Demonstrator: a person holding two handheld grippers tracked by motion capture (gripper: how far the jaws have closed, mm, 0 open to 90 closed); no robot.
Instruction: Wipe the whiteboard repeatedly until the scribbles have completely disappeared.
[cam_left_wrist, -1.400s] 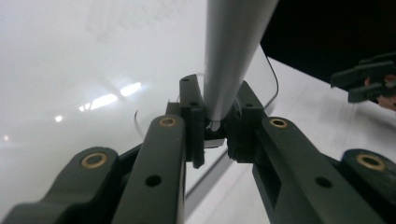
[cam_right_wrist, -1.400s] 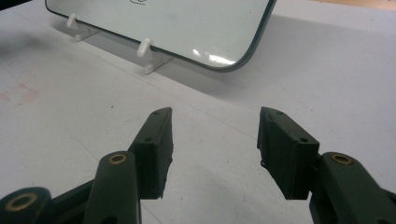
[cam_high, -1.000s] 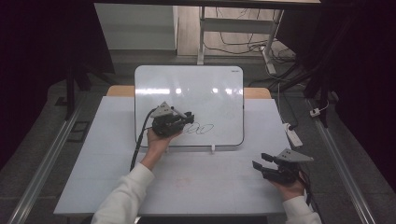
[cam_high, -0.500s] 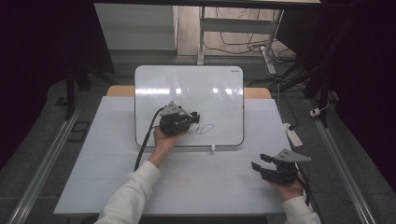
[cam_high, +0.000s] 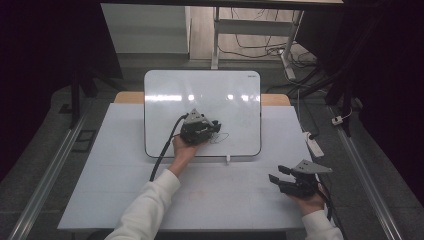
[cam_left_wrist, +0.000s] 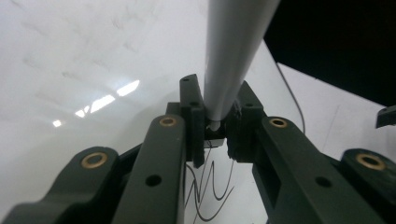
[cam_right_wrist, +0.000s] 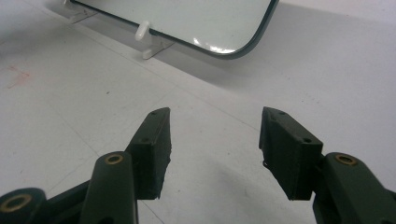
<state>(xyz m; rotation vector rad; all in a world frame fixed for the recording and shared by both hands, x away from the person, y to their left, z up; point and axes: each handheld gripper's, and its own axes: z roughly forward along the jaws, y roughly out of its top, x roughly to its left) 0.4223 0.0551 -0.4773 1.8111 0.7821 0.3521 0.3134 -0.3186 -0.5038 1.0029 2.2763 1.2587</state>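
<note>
My left gripper clamps grey cylindrical marker, long axis steep, tip on white glossy whiteboard near front edge | right gripper wide open, empty

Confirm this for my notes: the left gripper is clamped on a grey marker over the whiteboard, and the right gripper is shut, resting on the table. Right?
Not quite. The right gripper is open, its jaws standing apart over the bare table, as the right gripper view shows. The left gripper is indeed clamped on the grey marker over the whiteboard.
</note>
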